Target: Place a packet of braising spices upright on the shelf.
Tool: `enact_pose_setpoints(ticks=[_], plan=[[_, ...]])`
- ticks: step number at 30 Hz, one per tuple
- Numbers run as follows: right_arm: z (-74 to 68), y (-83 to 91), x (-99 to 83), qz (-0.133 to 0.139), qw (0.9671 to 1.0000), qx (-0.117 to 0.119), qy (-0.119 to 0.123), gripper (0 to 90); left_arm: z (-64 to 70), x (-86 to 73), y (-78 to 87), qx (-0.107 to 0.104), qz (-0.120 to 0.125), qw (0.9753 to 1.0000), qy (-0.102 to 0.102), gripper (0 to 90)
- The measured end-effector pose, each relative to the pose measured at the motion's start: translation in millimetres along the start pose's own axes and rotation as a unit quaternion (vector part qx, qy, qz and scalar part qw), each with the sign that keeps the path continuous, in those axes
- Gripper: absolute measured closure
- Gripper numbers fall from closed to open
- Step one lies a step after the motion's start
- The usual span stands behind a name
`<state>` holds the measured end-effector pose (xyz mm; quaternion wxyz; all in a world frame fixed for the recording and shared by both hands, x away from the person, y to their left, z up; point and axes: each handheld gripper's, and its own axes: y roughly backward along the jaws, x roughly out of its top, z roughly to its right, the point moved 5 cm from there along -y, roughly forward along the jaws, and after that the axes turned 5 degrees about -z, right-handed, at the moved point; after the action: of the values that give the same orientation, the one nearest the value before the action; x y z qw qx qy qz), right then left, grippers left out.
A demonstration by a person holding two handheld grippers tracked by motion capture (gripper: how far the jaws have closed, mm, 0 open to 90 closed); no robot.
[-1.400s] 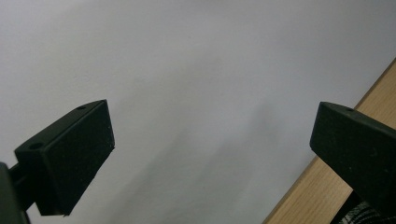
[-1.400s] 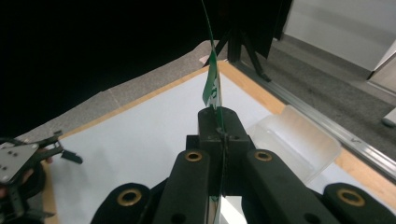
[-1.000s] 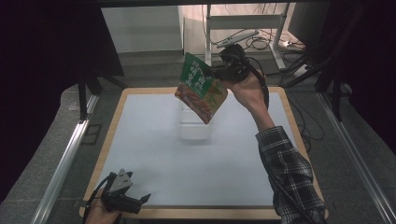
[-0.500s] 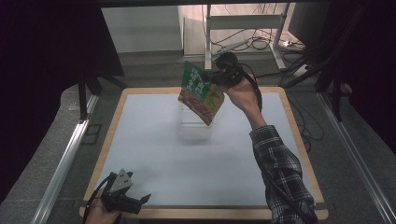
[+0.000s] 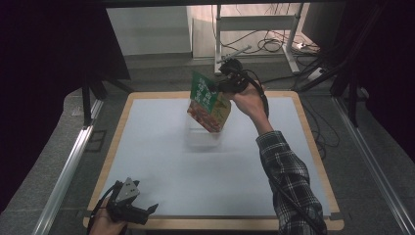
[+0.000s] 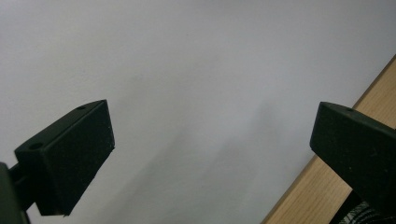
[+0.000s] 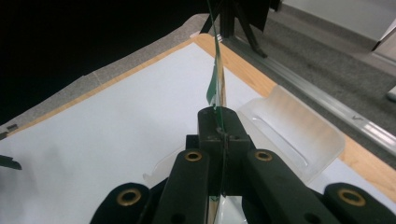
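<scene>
Down at the near-left corner of the worktop (image 5: 147, 147), the left gripper (image 5: 131, 208) sits low in the person's left hand (image 5: 100, 223), one grey three-cornered plate on its top. Its own view shows two black jaws standing wide apart with nothing between them, just the white surface and a strip of the wooden edge underneath.

Across the middle there's one white sheet covering the worktop, one wooden border running all the way round. One clear plastic tray (image 5: 203, 137) rests toward the far middle, faint in the high view; the right gripper view shows it better, the clear plastic tray (image 7: 292, 133) lying on the white with its curved wall turned up.

Above that tray hangs one snack packet (image 5: 208, 103), green at the top, red and orange lower down, tilted and clear of the surface. And over to the right, the right gripper (image 5: 230, 81) has it by the upper edge: in its own view the two jaws are pressed together on the packet's thin edge, the snack packet (image 7: 215, 88) rising straight ahead, edge-on. The right hand (image 5: 249, 100) is raised, one plaid sleeve (image 5: 288, 181) stretching back to the near edge.
</scene>
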<state>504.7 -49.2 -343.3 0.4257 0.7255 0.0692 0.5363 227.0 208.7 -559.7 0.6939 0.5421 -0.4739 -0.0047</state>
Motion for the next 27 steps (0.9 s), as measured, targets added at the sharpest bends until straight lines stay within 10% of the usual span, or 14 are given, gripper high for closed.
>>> enact_pose_setpoints(ticks=[27], plan=[[-8.0, -45.8, -5.5, -0.027, 0.9996, 0.012, -0.001, 88.4, 1.2, -0.1, 0.2, 0.003, -0.001, 1.0, -0.007, 0.0]])
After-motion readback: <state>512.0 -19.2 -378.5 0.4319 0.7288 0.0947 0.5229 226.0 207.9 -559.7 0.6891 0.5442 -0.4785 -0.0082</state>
